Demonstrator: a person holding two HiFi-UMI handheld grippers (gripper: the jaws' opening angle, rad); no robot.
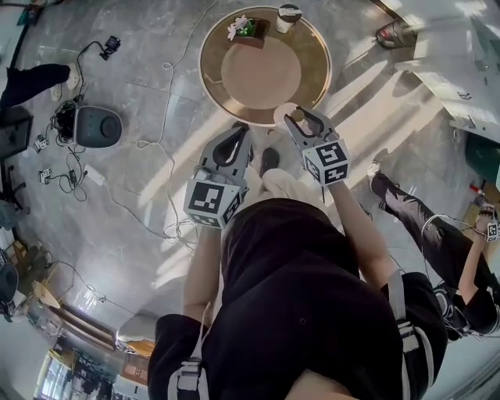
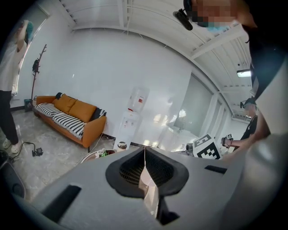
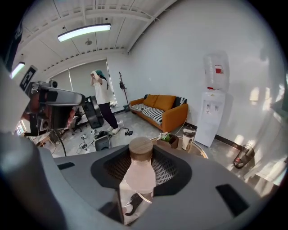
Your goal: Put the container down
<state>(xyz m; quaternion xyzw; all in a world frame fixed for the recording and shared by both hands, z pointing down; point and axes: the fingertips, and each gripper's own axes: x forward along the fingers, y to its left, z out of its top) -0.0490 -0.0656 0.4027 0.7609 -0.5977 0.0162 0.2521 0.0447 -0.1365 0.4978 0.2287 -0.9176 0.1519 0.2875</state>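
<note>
A round counter (image 1: pixel 262 74) with a gold rim and a brown top stands on a grey marbled floor (image 1: pixel 148 168). At the counter's far edge sit a small potted plant (image 1: pixel 248 30) and a lidded cup (image 1: pixel 288 17) side by side; the rest of its top is bare.

The right hand-held gripper (image 1: pixel 295 117) is at the counter's near rim, clenched on the container (image 3: pixel 140 173), a pale bottle with a round wooden lid (image 3: pixel 141 147). The bottle is upright between the jaws, held in the air and not resting on the counter. The left hand-held gripper (image 2: pixel 145 150) is just off the near rim beside it, its jaws pressed together with nothing between them.

Cables trail over the floor to the left of the counter, near a dark rounded device (image 1: pixel 98 125). Beyond the counter, against a white wall, stand an orange sofa (image 3: pixel 164 112) with striped cushions and a white water dispenser (image 3: pixel 212 114). A person in a white top (image 3: pixel 102 101) stands farther off by a coat stand (image 3: pixel 122 90).
</note>
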